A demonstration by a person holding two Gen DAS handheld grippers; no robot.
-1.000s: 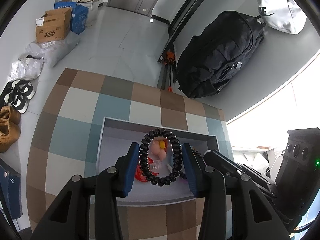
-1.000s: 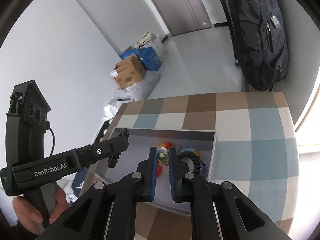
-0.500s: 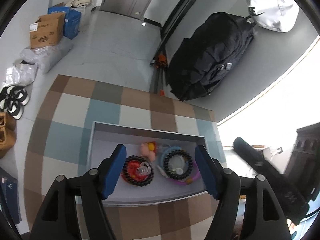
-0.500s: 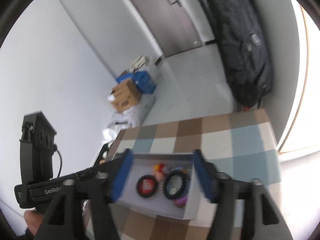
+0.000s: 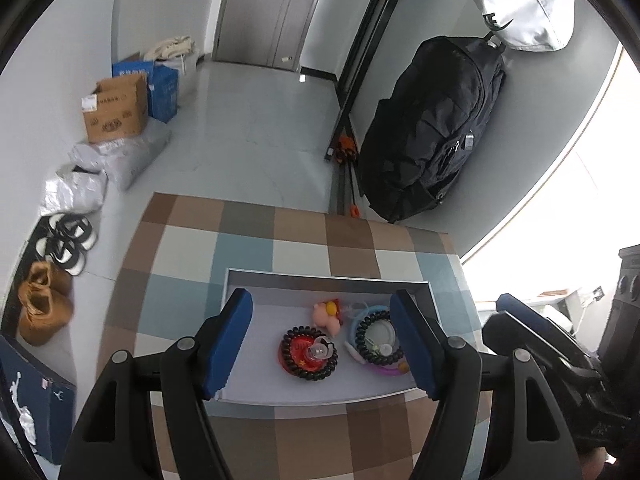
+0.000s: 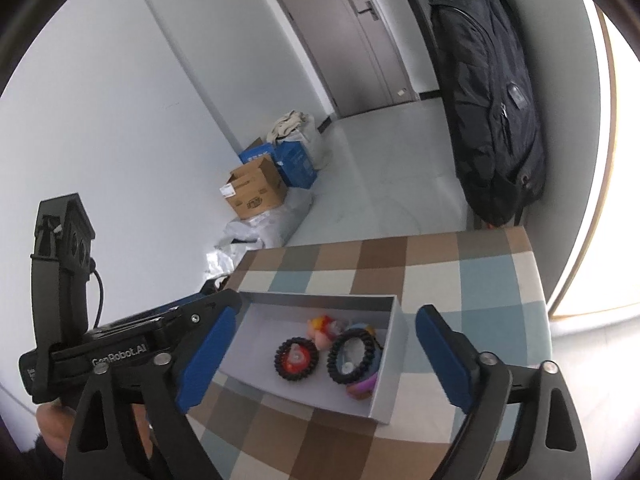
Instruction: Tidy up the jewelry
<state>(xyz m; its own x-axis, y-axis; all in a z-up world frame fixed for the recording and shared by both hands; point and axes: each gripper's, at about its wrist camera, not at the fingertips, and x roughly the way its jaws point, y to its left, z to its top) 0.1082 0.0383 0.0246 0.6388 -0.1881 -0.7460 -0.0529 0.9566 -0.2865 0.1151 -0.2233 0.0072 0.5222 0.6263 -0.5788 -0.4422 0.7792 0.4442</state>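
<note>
A shallow white box (image 5: 256,376) (image 6: 390,396) sits on the checked tablecloth. Inside lie a black bead bracelet on a red piece (image 5: 308,354) (image 6: 296,359), a second black bead bracelet (image 5: 376,338) (image 6: 350,356) on blue and purple rings, and a small pink figure (image 5: 329,314) (image 6: 320,330). My left gripper (image 5: 322,344) is open and empty, raised above the box. My right gripper (image 6: 324,360) is open and empty, also raised above the box. The left gripper's body shows at the left of the right wrist view (image 6: 120,354).
The checked table (image 5: 240,248) (image 6: 460,280) ends close behind the box. On the floor beyond are a large black bag (image 5: 432,128), cardboard boxes (image 5: 116,110), plastic bags and shoes (image 5: 66,242). A grey door (image 6: 340,32) is at the back.
A second ago the left gripper held a black bead bracelet and the right was shut. Both have opened and pulled back and up; both bracelets now lie in the box.
</note>
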